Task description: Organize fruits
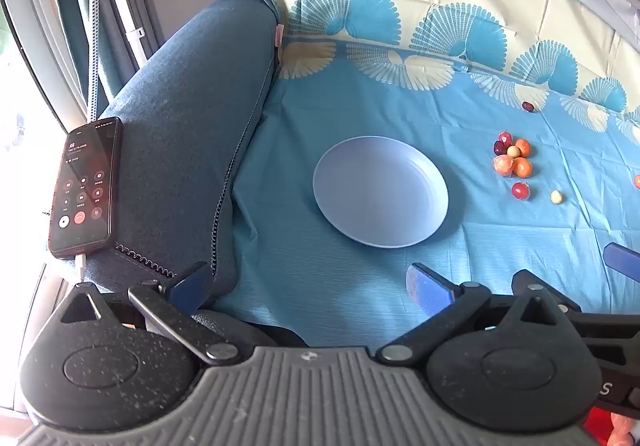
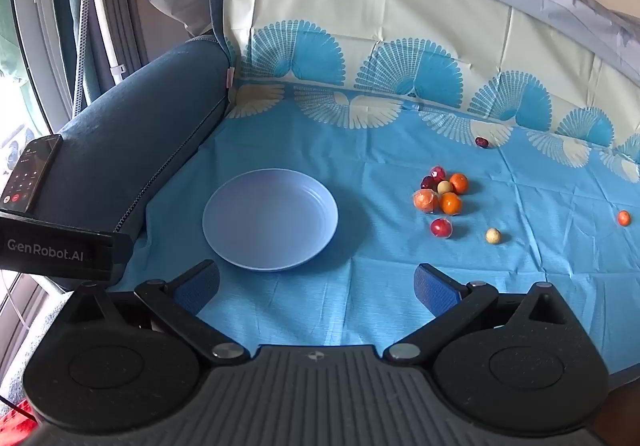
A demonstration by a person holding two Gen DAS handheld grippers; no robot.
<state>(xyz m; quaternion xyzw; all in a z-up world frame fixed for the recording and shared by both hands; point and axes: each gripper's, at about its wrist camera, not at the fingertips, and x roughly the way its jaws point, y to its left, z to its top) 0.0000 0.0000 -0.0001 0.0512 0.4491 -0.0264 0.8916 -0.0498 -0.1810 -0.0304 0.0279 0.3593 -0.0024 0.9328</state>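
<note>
An empty pale blue plate (image 1: 380, 192) (image 2: 270, 220) lies on a blue cloth. To its right sits a cluster of small fruits (image 1: 513, 156) (image 2: 442, 190): orange, red, dark red and pale ones. A red fruit in clear wrap (image 1: 521, 190) (image 2: 441, 227) and a pale round one (image 1: 556, 197) (image 2: 493, 235) lie nearer. A dark fruit (image 1: 528, 106) (image 2: 482, 142) lies at the back, an orange one (image 2: 623, 218) far right. My left gripper (image 1: 308, 284) is open and empty, near the plate. My right gripper (image 2: 316, 286) is open and empty, in front of the plate.
A blue sofa armrest (image 1: 192, 118) (image 2: 120, 150) rises at the left, with a lit phone (image 1: 85, 188) (image 2: 30, 174) on it. The patterned cloth climbs the sofa back (image 2: 400, 26). The left gripper's body (image 2: 60, 250) shows at the right wrist view's left edge.
</note>
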